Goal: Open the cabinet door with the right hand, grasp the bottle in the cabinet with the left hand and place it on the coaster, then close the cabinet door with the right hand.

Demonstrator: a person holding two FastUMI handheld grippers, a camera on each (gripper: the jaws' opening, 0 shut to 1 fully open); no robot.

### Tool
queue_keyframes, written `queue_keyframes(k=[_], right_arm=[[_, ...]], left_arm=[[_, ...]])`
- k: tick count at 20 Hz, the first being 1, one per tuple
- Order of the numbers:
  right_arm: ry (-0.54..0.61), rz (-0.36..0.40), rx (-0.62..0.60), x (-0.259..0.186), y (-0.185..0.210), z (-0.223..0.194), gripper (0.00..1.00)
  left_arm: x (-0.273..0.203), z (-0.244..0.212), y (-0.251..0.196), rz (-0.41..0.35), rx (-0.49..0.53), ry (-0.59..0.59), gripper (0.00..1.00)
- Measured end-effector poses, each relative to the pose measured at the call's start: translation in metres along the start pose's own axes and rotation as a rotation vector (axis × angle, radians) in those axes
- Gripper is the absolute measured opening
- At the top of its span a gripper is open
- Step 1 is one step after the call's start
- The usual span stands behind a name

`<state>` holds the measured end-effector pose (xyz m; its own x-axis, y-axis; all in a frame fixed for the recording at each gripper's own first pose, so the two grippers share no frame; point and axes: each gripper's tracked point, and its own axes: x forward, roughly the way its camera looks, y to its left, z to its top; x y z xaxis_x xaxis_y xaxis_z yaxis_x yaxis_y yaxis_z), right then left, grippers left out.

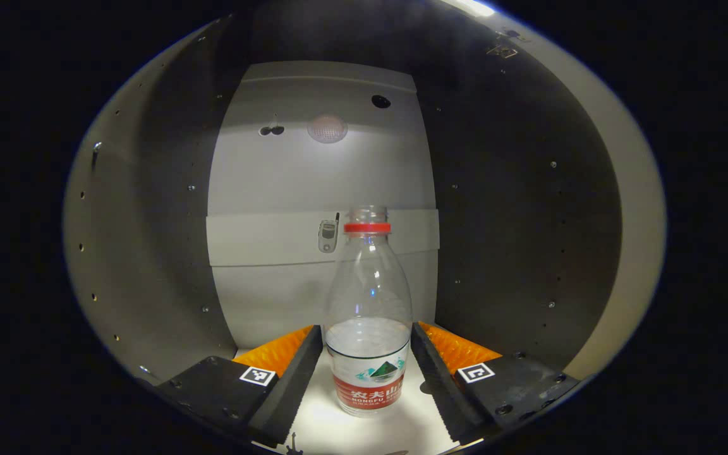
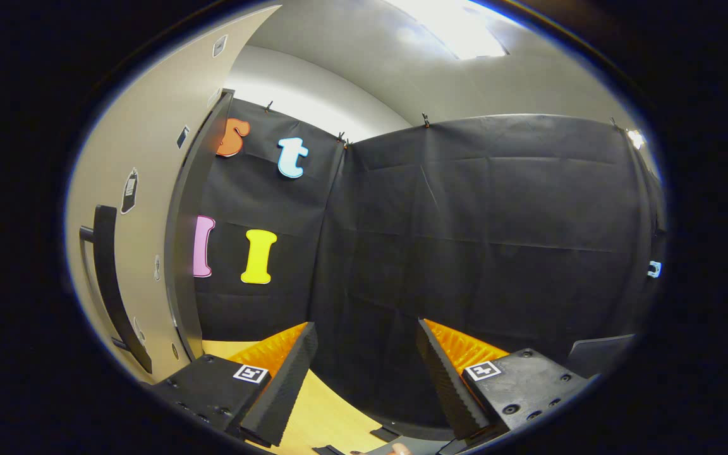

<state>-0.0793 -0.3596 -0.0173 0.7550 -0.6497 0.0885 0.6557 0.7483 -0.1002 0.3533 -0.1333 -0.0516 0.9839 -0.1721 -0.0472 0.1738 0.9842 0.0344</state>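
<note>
The left hand-held gripper is straddling the bottle, fingers released, lining up a grasp. The right hand-held gripper is idling released beside the opened cabinet door

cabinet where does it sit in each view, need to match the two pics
Left gripper view: the cabinet takes the middle, seen from inside, with its pale back panel behind the bottle.
Right gripper view: its open door stands at the left edge, with the black handle on it.
Shared landmark: the door, probably the pale strip at the right rim of the left gripper view.
</note>
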Motion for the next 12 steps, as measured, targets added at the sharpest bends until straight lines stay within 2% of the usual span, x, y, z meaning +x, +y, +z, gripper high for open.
queue_keyframes(k=[3, 5, 7, 8, 12], right_arm=[[0.013, 0.002, 0.01, 0.004, -0.002, -0.003, 1.0], [0.021, 0.01, 0.01, 0.004, 0.0, -0.004, 0.97], [0.017, 0.015, 0.004, 0.002, -0.001, -0.003, 1.0], [0.013, 0.02, 0.005, 0.0, 0.0, -0.001, 0.97], [0.004, 0.037, 0.007, -0.015, 0.005, 0.003, 0.97]], left_arm=[[0.01, -0.003, 0.0, 0.007, 0.015, 0.014, 0.89], [0.008, 0.0, -0.004, -0.017, 0.003, 0.008, 0.88], [-0.002, 0.009, -0.008, -0.035, -0.001, -0.013, 0.77], [-0.009, 0.014, -0.007, -0.034, 0.012, -0.027, 0.77], [-0.048, 0.025, -0.01, -0.065, 0.028, -0.041, 0.77]])
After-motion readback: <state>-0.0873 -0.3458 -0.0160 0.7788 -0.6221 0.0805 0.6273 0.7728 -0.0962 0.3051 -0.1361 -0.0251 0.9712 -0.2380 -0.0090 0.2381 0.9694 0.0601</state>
